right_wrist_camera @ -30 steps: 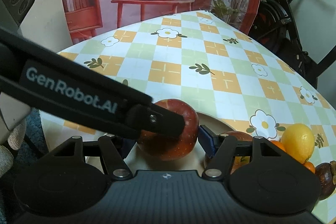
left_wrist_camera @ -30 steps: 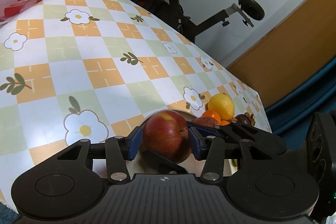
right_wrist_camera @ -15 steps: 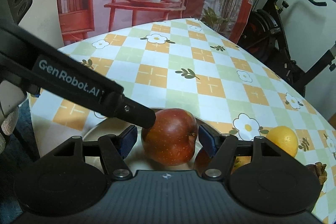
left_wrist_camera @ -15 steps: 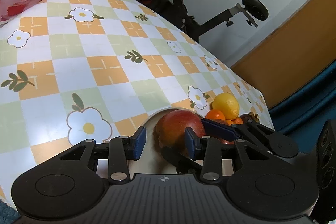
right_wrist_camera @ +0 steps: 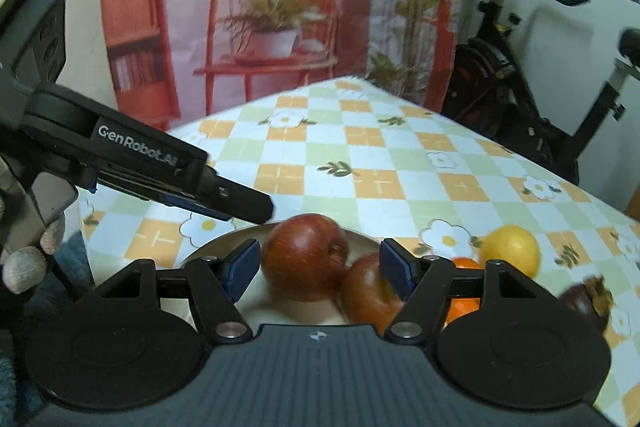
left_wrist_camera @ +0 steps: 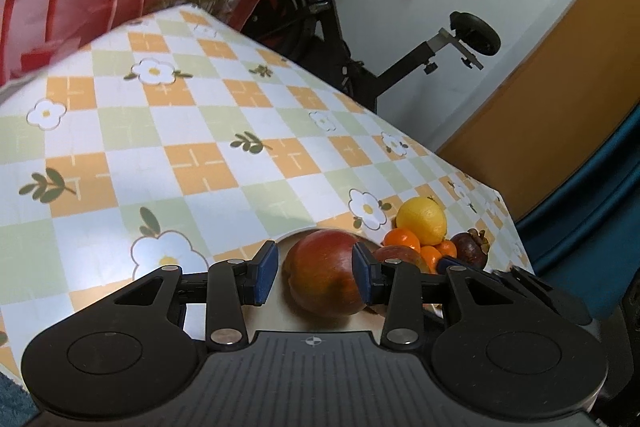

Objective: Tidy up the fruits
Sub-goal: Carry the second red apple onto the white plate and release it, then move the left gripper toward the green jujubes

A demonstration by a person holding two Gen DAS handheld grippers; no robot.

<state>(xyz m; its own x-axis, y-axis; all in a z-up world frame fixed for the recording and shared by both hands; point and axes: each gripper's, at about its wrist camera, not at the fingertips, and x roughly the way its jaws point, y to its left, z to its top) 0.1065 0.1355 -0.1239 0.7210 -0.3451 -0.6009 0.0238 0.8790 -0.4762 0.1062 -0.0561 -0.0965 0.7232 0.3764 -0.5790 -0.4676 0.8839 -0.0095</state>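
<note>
With two apples (right_wrist_camera: pixel 306 259) already on the plate (right_wrist_camera: pixel 208 247), both grippers — left (left_wrist_camera: pixel 312 277) and right (right_wrist_camera: pixel 316 269) — stand spread, gripping nothing; next comes the loose pile, perhaps the lemon (right_wrist_camera: pixel 510 249).

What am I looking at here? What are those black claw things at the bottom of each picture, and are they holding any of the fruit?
There is no robot here: a person holds a two-finger gripper in each hand, and each gripper carries a camera that looks along its fingers. One picture is from the left gripper, the other from the right gripper. On the flowered checked tablecloth a metal plate holds two red apples, a bigger one and a second beside it. Next to the plate lie a lemon, small oranges and a mangosteen. Both grippers are open and hold nothing; their blue pads only frame the apples.
</note>
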